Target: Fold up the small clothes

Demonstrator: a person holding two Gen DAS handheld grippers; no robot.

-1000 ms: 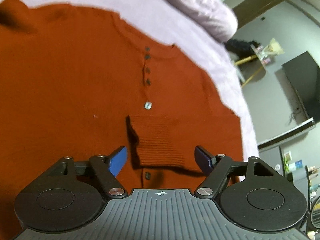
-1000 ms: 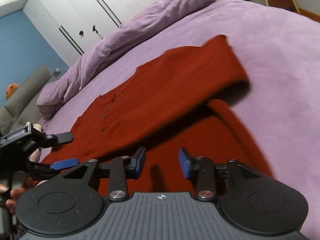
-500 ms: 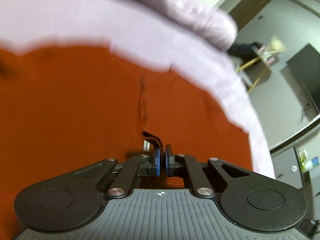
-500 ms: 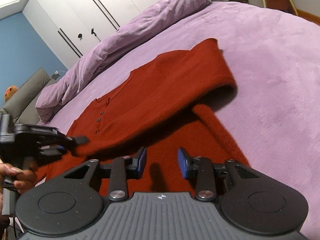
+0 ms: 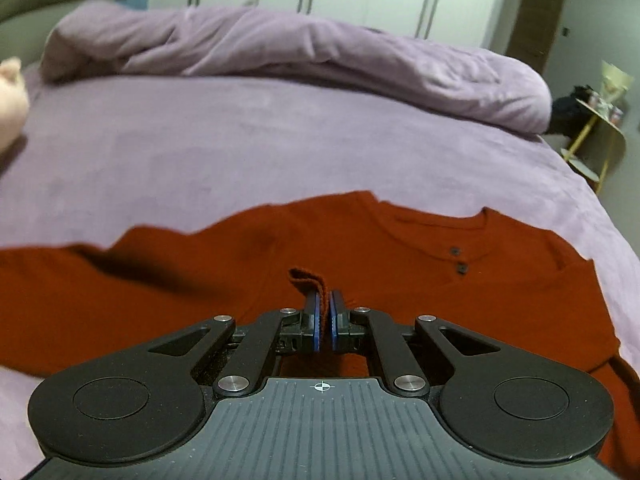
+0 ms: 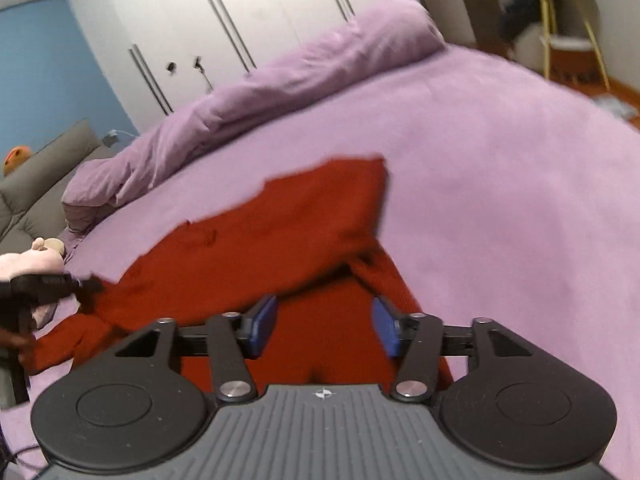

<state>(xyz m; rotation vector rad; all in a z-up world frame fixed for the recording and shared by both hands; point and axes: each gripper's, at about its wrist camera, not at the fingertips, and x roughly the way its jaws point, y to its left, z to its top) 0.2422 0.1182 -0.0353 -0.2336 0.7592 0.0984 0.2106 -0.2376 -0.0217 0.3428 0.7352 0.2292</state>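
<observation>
A rust-red knit sweater (image 5: 400,248) with dark buttons lies on the purple bed (image 5: 240,140). My left gripper (image 5: 325,312) is shut on a fold of the sweater's fabric, near the middle of its front below the button placket. In the right wrist view the sweater (image 6: 280,240) lies spread with one sleeve folded across the body. My right gripper (image 6: 325,326) is open and empty, hovering over the sweater's lower part. The left gripper (image 6: 86,285) shows at the left edge of that view, at the sweater's far side.
A rolled purple duvet (image 5: 280,48) lies along the back of the bed, with white wardrobe doors (image 6: 224,28) behind. A pink plush toy (image 6: 36,258) sits at the bed's left. A yellow-legged side table (image 5: 596,136) stands past the right edge.
My left gripper closed on a fold of the sweater and tilted up, so more of the bed shows. My right gripper opened wider and stayed over the sweater's lower part.
</observation>
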